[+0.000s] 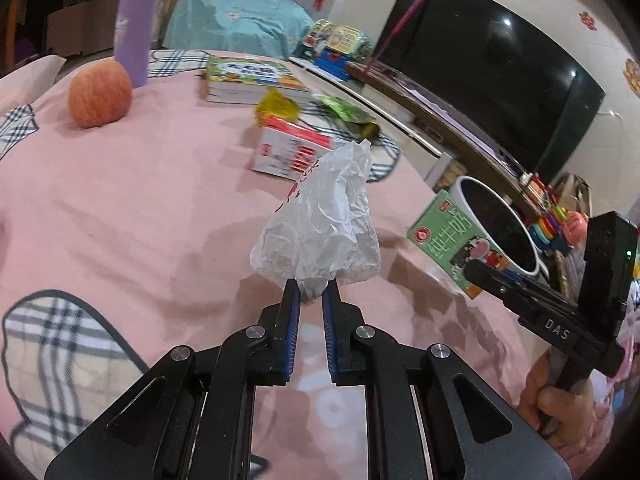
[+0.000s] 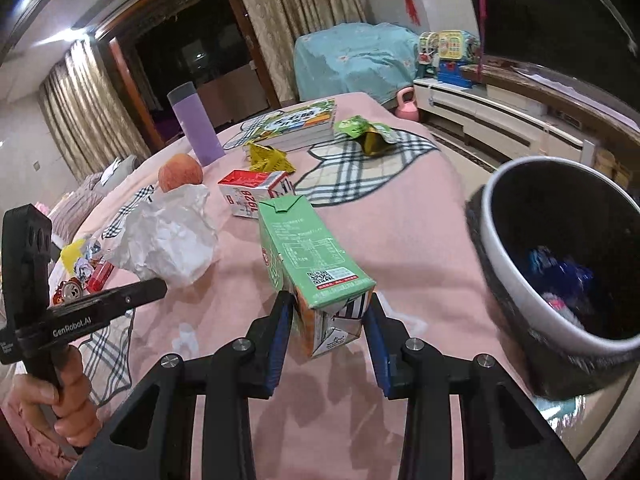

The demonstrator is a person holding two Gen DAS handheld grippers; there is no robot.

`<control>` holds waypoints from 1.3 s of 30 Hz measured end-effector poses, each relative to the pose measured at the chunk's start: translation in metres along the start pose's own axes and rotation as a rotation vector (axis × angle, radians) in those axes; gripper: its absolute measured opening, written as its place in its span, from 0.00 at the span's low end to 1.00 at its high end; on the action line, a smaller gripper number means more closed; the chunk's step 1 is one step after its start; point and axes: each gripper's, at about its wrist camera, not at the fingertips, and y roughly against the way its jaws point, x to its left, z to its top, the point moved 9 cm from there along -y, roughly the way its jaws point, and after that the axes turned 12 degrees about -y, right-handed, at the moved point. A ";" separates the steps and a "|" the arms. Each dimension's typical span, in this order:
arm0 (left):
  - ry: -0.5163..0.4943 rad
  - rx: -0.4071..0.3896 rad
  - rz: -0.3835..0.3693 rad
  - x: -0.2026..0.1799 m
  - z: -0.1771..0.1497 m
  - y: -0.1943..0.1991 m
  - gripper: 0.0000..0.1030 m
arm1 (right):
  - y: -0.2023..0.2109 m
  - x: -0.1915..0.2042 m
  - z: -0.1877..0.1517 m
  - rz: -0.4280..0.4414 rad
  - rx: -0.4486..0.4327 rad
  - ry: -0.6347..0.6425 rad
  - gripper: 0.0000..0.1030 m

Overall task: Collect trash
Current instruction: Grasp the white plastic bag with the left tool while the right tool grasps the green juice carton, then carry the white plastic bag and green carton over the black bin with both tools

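Observation:
My left gripper (image 1: 311, 286) is shut on the lower end of a crumpled white wrapper (image 1: 320, 220) and holds it above the pink blanket (image 1: 140, 200). My right gripper (image 2: 328, 308) is shut on a green milk carton (image 2: 304, 248), its pads pressing both sides near the bottom end. The carton (image 1: 448, 240) hangs just left of a white trash bin (image 2: 516, 280) with a dark liner and some scraps inside. In the left wrist view the bin (image 1: 466, 196) stands past the bed's right edge. The white wrapper (image 2: 168, 240) shows at the left of the right wrist view.
On the blanket lie a red and white carton (image 1: 292, 148), a yellow wrapper (image 1: 278, 106), a green packet (image 1: 348, 112), a stack of books (image 1: 252, 76), an apple (image 1: 100, 94) and a purple bottle (image 1: 134, 32). A crushed can and small wrappers (image 2: 74, 290) lie near the left edge.

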 end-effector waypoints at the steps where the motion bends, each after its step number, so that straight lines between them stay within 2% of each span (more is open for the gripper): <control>1: -0.009 0.000 -0.007 -0.006 0.000 0.001 0.10 | 0.003 -0.002 0.000 -0.001 -0.005 -0.005 0.35; 23: -0.138 0.026 -0.068 -0.089 0.003 -0.011 0.10 | 0.059 -0.044 -0.007 -0.022 -0.102 -0.087 0.35; 39: -0.212 0.005 -0.091 -0.130 0.025 -0.014 0.10 | 0.089 -0.072 0.000 -0.045 -0.167 -0.129 0.35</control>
